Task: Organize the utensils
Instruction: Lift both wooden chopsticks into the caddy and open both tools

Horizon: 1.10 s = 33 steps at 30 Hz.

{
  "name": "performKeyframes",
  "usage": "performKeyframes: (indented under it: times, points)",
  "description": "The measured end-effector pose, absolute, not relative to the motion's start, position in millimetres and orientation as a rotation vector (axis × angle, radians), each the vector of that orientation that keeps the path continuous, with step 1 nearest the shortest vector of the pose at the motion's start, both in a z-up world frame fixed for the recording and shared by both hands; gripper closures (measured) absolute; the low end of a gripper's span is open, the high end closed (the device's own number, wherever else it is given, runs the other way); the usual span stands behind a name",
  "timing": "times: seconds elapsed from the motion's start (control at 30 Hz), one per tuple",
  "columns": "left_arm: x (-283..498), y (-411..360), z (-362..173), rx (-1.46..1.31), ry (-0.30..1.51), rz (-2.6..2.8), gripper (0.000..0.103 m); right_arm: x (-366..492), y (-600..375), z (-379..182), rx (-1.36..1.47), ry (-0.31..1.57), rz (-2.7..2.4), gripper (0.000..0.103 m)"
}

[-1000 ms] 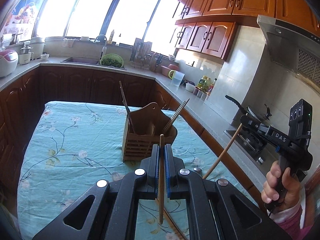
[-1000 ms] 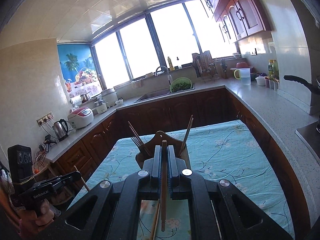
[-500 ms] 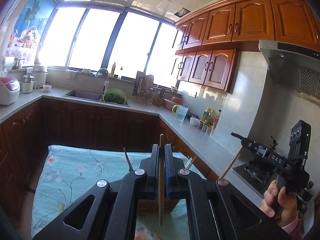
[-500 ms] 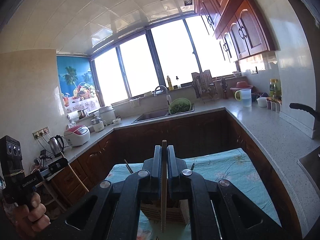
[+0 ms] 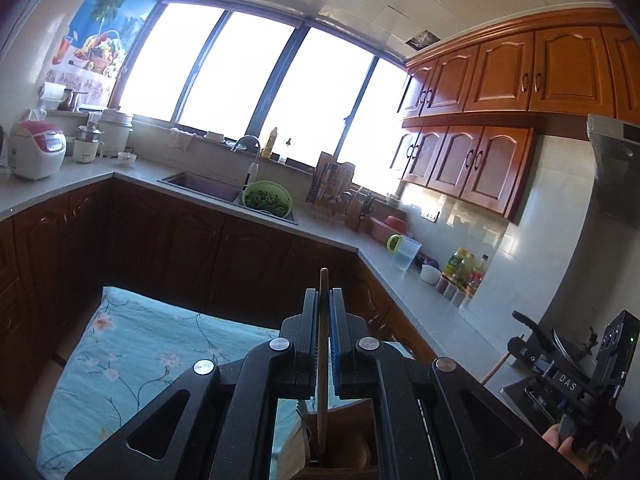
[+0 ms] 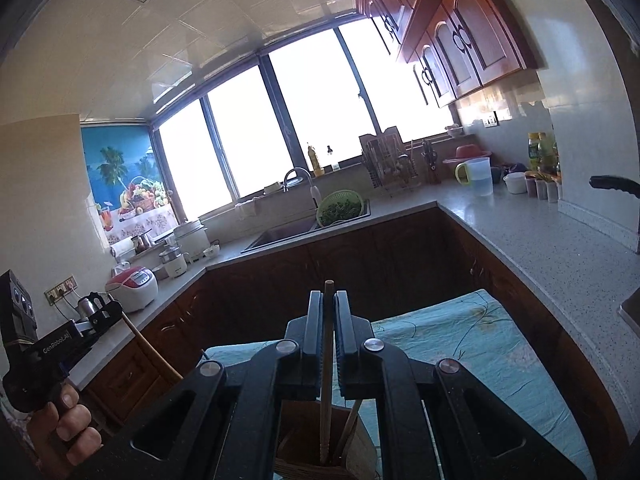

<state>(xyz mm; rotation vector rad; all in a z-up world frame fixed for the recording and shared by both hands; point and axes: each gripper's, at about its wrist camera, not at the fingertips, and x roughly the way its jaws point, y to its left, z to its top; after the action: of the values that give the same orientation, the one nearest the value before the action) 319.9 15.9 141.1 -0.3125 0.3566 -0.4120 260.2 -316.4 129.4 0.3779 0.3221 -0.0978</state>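
Observation:
My left gripper is shut on a wooden chopstick held upright; its lower end hangs in the wooden utensil holder below the fingers. A fork stands in that holder. My right gripper is shut on another wooden chopstick; its lower tip is down inside the holder, beside a chopstick standing there. Each gripper shows in the other's view, the right one at lower right, the left one at lower left.
The holder stands on a table with a teal flowered cloth. Behind it run dark cabinets and a grey counter with a sink, a green colander, a rice cooker, a jug and bottles. A pan handle juts in at right.
Both grippers have risen and tilted upward with their chopsticks upright. The holder has slid from the middle of both views to under the fingers, and the chopstick tips now reach into it.

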Motion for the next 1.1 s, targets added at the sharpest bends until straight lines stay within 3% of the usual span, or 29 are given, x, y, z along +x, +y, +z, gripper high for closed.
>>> performKeyframes:
  times: [0.4,0.93,1.03,1.1]
  points:
    - [357.2,-34.2,75.7,-0.266,0.481,-0.421,0.1,273.5,-314.6,72.6,0.411,0.435,-0.105,0.098]
    - [371.0,-22.4,88.7,-0.242,0.499,-0.414,0.099,276.1,-317.3,74.2,0.407,0.449,-0.112,0.098]
    - [360.8,-15.7,85.3,-0.252,0.506,-0.434,0.099,274.4,-314.3,74.5,0.411,0.452,-0.093,0.092]
    - [355.8,-7.6,87.5,-0.262,0.503,-0.436,0.09,270.8,-314.6,77.2,0.418,0.445,-0.07,0.083]
